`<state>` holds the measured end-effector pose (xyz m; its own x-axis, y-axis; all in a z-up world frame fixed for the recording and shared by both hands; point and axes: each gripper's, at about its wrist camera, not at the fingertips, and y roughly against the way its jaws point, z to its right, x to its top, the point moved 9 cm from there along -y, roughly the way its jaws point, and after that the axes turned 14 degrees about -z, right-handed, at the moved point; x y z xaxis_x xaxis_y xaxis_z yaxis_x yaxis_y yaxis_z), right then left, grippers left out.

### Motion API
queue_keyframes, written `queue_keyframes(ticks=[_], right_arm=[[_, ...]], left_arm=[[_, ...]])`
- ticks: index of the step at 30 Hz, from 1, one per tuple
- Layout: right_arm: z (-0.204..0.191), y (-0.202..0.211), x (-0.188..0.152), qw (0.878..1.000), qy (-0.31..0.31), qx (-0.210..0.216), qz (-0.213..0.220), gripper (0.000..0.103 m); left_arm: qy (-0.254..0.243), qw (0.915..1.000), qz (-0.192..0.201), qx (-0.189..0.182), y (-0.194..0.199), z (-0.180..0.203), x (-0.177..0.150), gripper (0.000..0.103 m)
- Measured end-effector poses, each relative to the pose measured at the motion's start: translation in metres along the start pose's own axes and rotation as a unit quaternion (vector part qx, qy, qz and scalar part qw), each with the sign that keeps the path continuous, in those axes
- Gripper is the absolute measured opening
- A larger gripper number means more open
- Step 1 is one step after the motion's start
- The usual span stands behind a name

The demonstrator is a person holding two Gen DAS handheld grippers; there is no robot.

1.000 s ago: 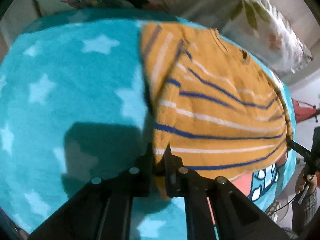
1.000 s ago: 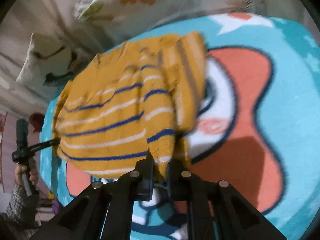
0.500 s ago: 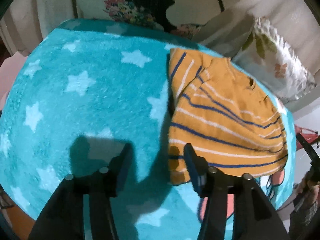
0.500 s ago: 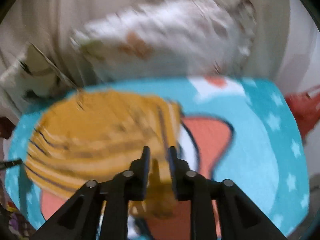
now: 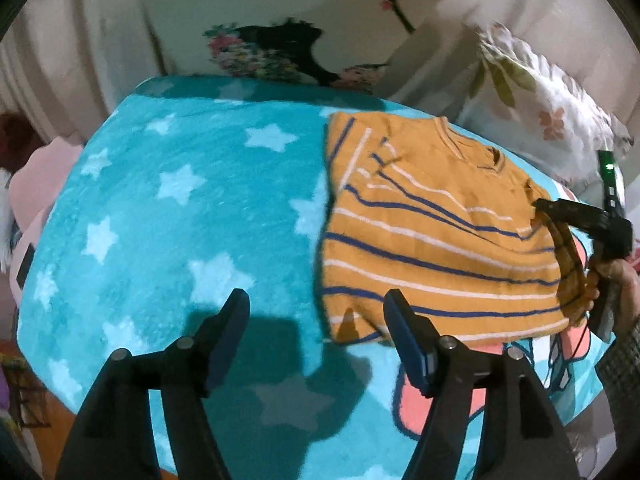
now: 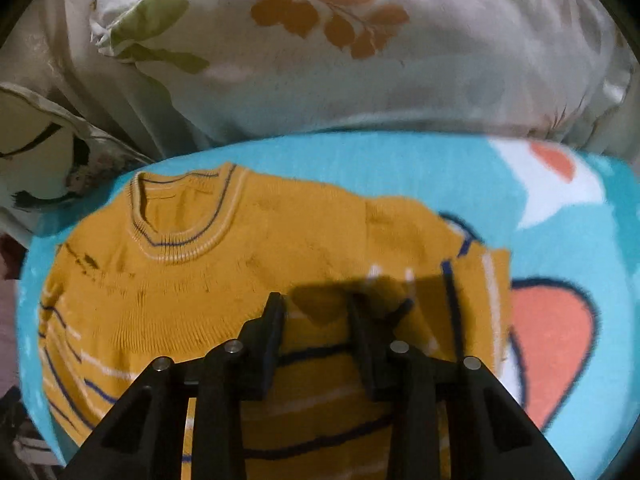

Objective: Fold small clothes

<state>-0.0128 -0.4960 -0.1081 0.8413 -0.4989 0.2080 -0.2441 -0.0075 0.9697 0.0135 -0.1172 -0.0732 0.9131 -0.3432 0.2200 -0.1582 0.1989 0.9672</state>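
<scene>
The star-patterned blanket (image 5: 168, 216) lies bare left of the mustard striped sweater (image 5: 432, 240), giving open room there. Behind the bed, 2 pillows block the far edge: a bird-print pillow (image 5: 280, 12) and a leaf-print pillow (image 6: 340, 48). The sweater covers the bed's right part; beyond its sleeve edge the orange cartoon patch (image 6: 556, 340) lies uncovered.

A turquoise blanket (image 5: 168, 216) with pale stars and a cartoon print covers the bed. Pillows lean behind it: one white with orange and green leaves (image 6: 360, 52), one with a dark floral motif (image 5: 280, 52). Lighting is dim, indoor; hard shadows fall on the blanket.
</scene>
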Motion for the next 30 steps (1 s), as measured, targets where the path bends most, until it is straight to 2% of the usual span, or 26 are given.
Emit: queue_keyframes(ticks=[1,2,5,10,12,16,20,24,27,30], right_arm=[[-0.009,0.012,0.002,1.000,0.012,-0.013,0.019,0.035],[-0.026,0.027,0.003,0.999,0.034,-0.004,0.041,0.035],[-0.080,0.050,-0.005,0.993,0.089,0.043,0.057,0.035],[-0.186,0.043,-0.036,0.974,0.195,0.108,0.025,0.035],[-0.220,0.031,-0.043,0.968,0.227,0.108,0.018,0.035],[-0.264,0.000,-0.042,0.962,0.257,0.092,-0.001,0.035],[-0.287,-0.037,-0.032,0.962,0.266,0.060,-0.025,0.035],[-0.299,-0.052,-0.015,0.966,0.249,0.051,-0.035,0.037],[-0.300,-0.049,-0.010,0.968,0.243,0.052,-0.043,0.037],[-0.287,-0.023,-0.011,0.973,0.221,0.071,-0.011,0.038]], left_arm=[[0.009,1.0000,0.000,0.001,0.000,-0.005,-0.001,0.070],[0.016,0.9999,0.000,0.002,0.000,-0.010,-0.001,0.070],[0.036,0.9993,-0.004,0.000,-0.002,-0.021,-0.006,0.070],[0.037,0.9993,-0.009,-0.003,-0.003,-0.023,-0.019,0.070],[0.034,0.9994,-0.008,0.005,-0.001,-0.026,-0.024,0.070],[0.041,0.9990,-0.011,0.013,-0.001,-0.038,-0.036,0.070],[0.055,0.9982,-0.017,0.015,0.000,-0.054,-0.046,0.070],[0.059,0.9979,-0.020,0.017,0.000,-0.064,-0.049,0.071],[0.056,0.9981,-0.022,0.012,-0.003,-0.066,-0.044,0.071],[0.044,0.9988,-0.021,0.007,-0.004,-0.061,-0.038,0.071]])
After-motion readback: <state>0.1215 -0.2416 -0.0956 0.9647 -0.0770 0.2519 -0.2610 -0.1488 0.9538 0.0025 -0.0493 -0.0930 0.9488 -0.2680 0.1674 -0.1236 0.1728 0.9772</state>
